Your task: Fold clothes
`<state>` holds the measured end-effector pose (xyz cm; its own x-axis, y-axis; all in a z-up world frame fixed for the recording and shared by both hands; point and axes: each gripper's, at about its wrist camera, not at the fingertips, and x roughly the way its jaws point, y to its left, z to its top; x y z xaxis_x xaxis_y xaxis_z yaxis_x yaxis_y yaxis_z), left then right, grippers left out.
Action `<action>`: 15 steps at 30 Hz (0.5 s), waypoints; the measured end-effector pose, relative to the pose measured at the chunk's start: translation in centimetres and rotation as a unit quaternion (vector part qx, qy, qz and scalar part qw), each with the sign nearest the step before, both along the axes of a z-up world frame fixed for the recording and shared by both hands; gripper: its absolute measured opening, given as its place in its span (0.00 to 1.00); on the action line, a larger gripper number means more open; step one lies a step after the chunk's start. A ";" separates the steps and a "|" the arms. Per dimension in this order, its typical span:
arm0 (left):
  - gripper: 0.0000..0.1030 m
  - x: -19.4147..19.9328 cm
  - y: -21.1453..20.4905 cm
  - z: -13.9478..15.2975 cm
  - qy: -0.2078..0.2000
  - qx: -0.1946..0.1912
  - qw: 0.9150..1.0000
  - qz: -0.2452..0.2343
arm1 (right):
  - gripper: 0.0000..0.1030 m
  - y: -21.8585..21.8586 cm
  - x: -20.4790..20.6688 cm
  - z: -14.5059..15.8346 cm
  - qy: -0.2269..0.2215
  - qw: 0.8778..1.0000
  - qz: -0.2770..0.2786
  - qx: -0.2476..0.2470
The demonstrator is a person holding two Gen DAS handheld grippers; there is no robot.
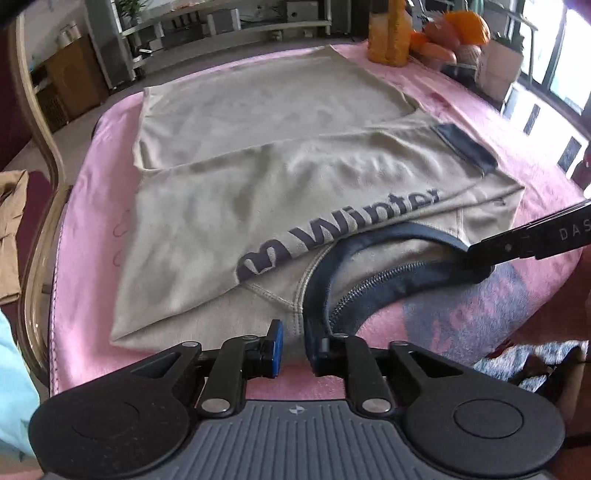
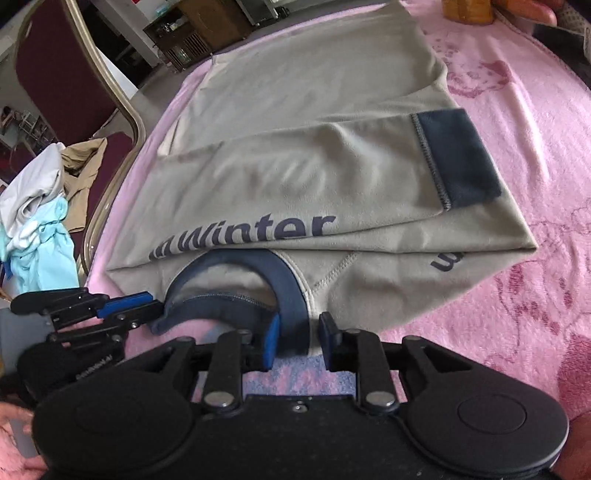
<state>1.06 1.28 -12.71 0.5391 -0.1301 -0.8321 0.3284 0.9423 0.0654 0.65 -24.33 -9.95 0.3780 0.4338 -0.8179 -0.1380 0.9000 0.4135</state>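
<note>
A beige sweatshirt (image 1: 266,184) with a navy collar (image 2: 236,291) and "Winter" lettering lies partly folded on a pink blanket (image 1: 524,295) covering the table. The left gripper (image 1: 295,347) holds the collar's near edge between narrow jaws. The right gripper (image 2: 298,341) straddles the collar's other side, jaws narrow; whether they pinch it is unclear. A maroon chair (image 2: 62,74) with piled clothes (image 2: 37,221) stands alongside; orange bottles (image 1: 389,33) sit at the far edge, shelves behind.
</note>
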 end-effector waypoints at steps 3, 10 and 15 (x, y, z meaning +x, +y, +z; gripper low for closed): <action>0.28 0.4 1.1 1.0 -0.019 -0.013 0.999 0.038 | 0.28 -1.2 0.0 1.3 -0.035 0.999 -0.030 0.024; 0.32 2.7 4.8 6.2 -0.072 -0.069 0.988 0.118 | 0.30 -2.7 1.3 7.3 -0.100 0.991 -0.060 0.066; 0.33 6.6 6.1 10.3 -0.092 -0.064 0.984 0.140 | 0.60 -1.9 4.5 13.7 -0.177 0.981 -0.069 0.037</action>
<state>7.67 7.40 -2.42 0.7086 -0.0530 -0.7036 0.0488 0.9985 -0.0261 5.10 -26.28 3.78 0.6921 0.4118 -0.5928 -0.1641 0.8895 0.4264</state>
